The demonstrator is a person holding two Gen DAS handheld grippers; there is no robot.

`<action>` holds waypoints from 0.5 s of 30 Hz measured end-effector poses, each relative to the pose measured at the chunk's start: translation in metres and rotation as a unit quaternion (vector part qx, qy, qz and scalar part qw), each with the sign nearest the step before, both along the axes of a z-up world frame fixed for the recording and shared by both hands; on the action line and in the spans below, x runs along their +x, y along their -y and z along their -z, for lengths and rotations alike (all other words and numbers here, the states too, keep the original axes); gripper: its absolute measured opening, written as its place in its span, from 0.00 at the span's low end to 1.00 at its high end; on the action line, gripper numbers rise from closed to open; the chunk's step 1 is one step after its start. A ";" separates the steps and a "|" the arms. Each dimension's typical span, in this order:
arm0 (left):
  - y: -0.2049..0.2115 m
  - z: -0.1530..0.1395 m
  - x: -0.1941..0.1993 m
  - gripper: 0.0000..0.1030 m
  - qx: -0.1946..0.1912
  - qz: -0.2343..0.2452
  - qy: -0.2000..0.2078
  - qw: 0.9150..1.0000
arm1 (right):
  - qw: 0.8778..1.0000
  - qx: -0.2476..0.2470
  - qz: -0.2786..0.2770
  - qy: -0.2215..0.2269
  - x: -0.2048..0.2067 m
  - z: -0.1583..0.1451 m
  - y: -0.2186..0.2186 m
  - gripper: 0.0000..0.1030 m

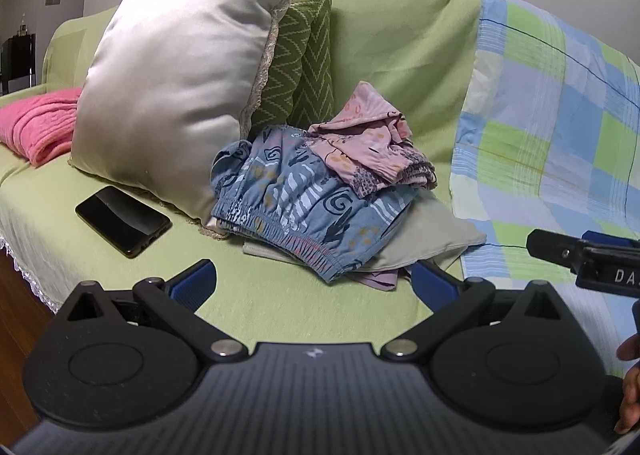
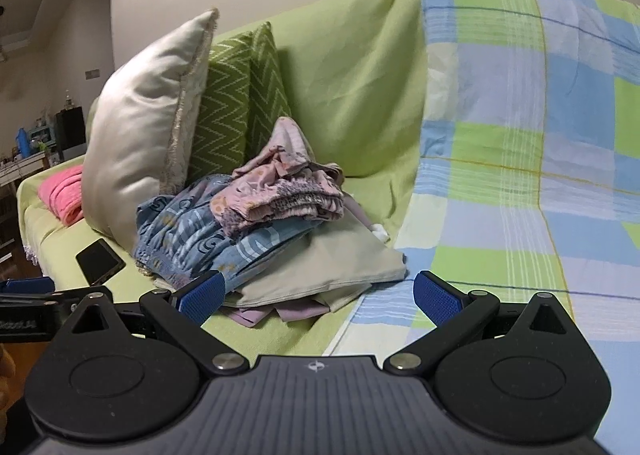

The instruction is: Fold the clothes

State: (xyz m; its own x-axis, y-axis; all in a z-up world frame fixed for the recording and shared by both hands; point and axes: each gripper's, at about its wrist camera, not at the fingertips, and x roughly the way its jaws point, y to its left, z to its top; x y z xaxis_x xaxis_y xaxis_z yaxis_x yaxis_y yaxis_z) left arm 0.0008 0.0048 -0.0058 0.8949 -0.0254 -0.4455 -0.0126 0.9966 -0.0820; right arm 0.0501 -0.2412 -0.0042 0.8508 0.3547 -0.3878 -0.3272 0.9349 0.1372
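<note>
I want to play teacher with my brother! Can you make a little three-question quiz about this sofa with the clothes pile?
1. True or false: the pink patterned garment lies on top of the blue patterned garment.
2. Which thing lies on the seat in front of the silver cushion? A) a remote B) a black phone C) a book
3. Fill in: both the left gripper and the right gripper are ____ and hold nothing.

Key: 1 true; 2 B; 3 open.
</note>
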 end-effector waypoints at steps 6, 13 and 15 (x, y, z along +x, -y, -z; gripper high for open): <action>0.003 -0.001 0.000 0.99 0.008 -0.002 0.002 1.000 | 0.999 -0.018 -0.024 0.027 -0.010 -0.007 -0.005 1.00; 0.010 -0.005 -0.002 0.99 0.032 0.008 0.006 0.999 | 0.998 -0.001 -0.053 0.027 -0.014 -0.019 0.010 1.00; 0.011 -0.006 -0.005 0.99 0.031 0.014 0.016 0.999 | 0.999 0.003 -0.041 0.031 -0.016 -0.022 0.016 1.00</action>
